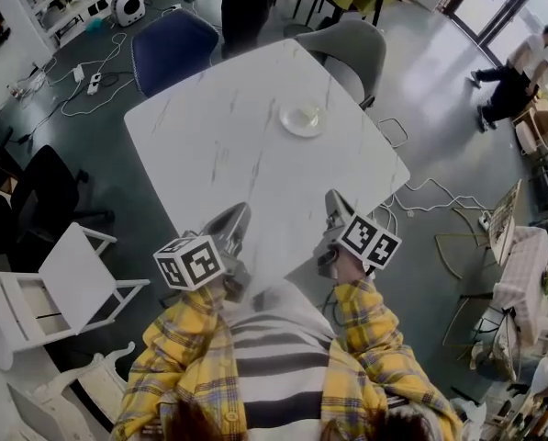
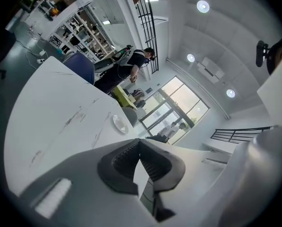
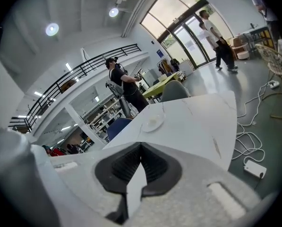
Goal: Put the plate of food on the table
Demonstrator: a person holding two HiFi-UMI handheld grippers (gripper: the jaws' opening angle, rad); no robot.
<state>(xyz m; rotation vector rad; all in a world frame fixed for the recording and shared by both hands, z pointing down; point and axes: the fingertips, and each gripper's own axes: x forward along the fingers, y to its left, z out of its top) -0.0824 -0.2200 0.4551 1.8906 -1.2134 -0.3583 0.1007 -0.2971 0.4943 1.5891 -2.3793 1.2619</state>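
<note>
A small white plate (image 1: 302, 118) with a pale piece of food rests on the white marble table (image 1: 228, 145), toward its far right side. The plate also shows far off in the left gripper view (image 2: 120, 124) and in the right gripper view (image 3: 153, 124). My left gripper (image 1: 240, 211) hangs over the table's near edge, close to my body, shut with nothing between its jaws (image 2: 140, 141). My right gripper (image 1: 333, 198) is beside it, also at the near edge, shut and holding nothing (image 3: 141, 144). Both are well short of the plate.
A blue chair (image 1: 173, 49) and a grey chair (image 1: 354, 53) stand at the table's far sides. A white folding chair (image 1: 76, 278) and a black chair (image 1: 44, 186) are at the left. Cables (image 1: 439, 196) lie on the floor at the right. A person (image 1: 246, 3) stands beyond the table.
</note>
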